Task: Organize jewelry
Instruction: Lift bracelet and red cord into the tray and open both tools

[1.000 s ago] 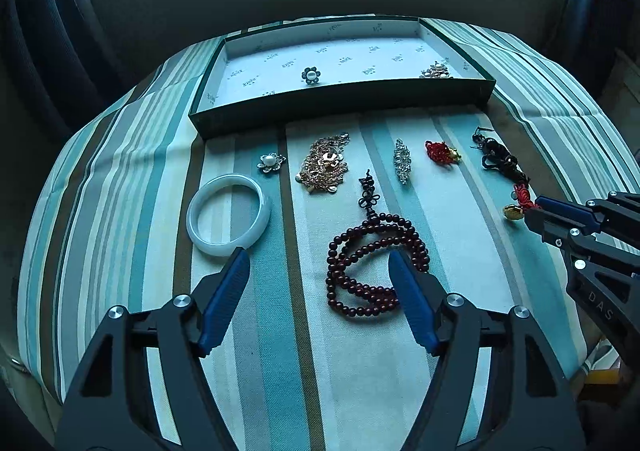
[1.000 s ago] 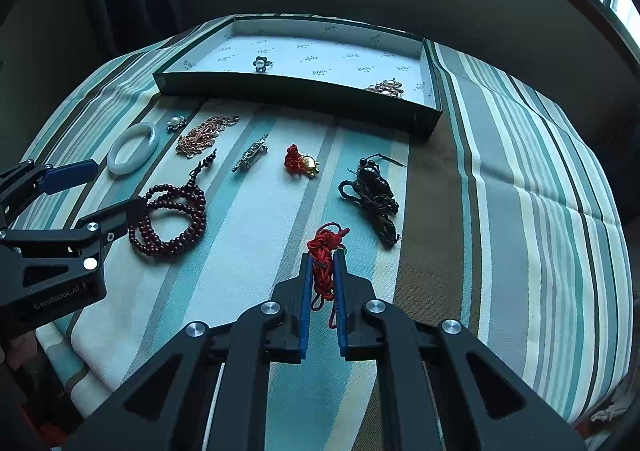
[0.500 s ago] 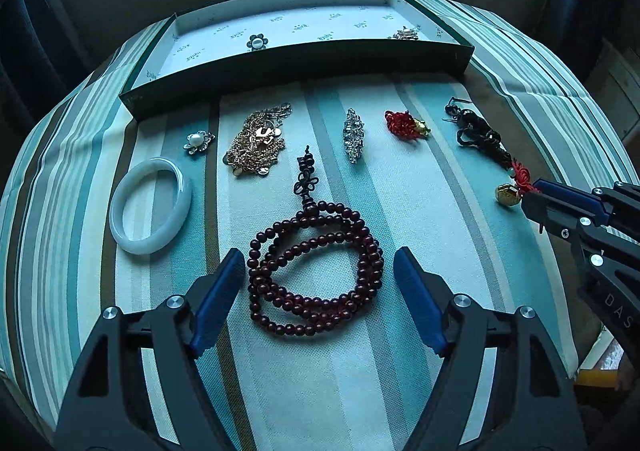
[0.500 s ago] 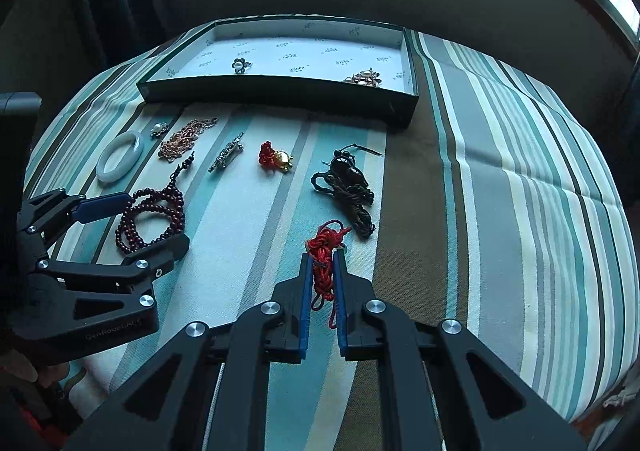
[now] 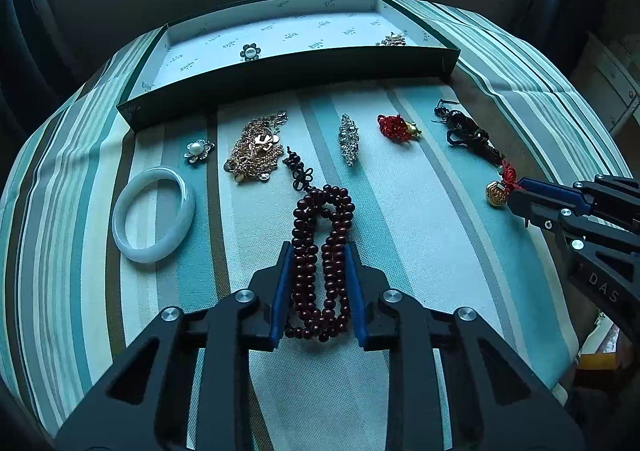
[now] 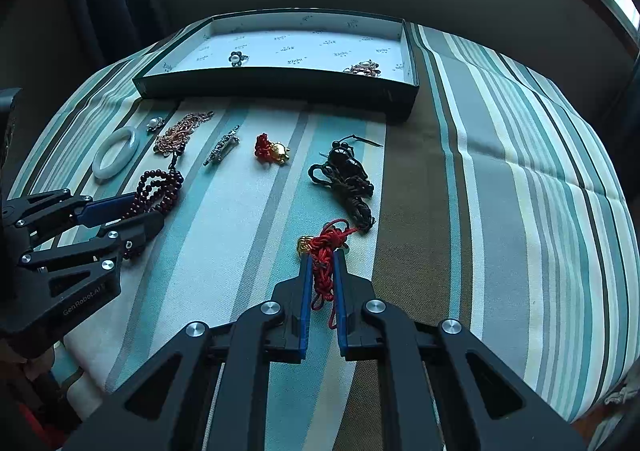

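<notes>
A striped cloth is spread over a table, and jewelry is laid out on it in a loose row, presumably so that each piece can be lifted singly into the green tray at twelve o'clock. In the left wrist view, at nine o'clock, a pale jade bangle is seen lying flat, with a pearl flower brooch just beside it at about ten o'clock. A heap of gold chain follows.

At the centre, the dark red bead bracelet is squeezed into a narrow loop between the closed jaws of the left gripper; the grip appears placed across the strands so that all coils are gathered at once. Half a second ago these jaws were spread wide around the beads, which lay in a rounder loop.

Toward one o'clock, a crystal brooch, a red knot charm and a black cord necklace are laid apart. At three o'clock the right gripper is clamped on a red cord with a gold charm, gripped by the cord, and this grip is unchanged from the earlier frame.

Inside the tray, a flower brooch and a small gold piece are already placed well apart.
</notes>
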### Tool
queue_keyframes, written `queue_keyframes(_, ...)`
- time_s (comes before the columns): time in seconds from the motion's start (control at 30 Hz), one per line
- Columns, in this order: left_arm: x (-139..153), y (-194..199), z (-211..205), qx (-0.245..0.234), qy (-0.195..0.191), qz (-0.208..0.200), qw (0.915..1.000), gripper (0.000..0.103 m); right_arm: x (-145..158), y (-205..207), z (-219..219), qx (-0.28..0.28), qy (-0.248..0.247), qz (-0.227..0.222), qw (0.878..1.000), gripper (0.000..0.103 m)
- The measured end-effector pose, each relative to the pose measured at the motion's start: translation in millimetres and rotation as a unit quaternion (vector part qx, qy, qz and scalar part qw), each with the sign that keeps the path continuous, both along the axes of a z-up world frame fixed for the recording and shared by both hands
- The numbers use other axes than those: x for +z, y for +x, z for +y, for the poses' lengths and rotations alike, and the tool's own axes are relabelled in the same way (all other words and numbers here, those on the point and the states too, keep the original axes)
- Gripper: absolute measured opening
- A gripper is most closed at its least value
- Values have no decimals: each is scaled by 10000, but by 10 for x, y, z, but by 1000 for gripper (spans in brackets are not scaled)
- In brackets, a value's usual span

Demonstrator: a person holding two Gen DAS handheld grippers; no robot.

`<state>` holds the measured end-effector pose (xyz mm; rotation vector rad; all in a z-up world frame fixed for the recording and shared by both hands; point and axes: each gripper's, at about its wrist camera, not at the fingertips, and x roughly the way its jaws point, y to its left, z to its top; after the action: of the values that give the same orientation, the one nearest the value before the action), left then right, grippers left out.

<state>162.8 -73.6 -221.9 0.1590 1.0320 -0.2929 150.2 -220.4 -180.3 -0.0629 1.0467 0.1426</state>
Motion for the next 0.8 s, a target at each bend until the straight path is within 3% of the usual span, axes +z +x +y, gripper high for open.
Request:
queue_keyframes(0.1,-1,-15,-21,-50,81,-69,9999,21,-5,-4,7,10,7,-3,10000,10)
queue_keyframes(0.13,1,-21,-34,-73,118,-93,9999,14,-2,-7,9,19,7,-8,10000,10)
queue_keyframes(0.33,60,-50,-13,-35,227,-189,9996,13,54,-31,-4,14,38,-109,9999,10)
queue_keyframes(0.8,516,94,129,100,131,-767,9969,13,427,110,61,128,394,-537,9977,10)
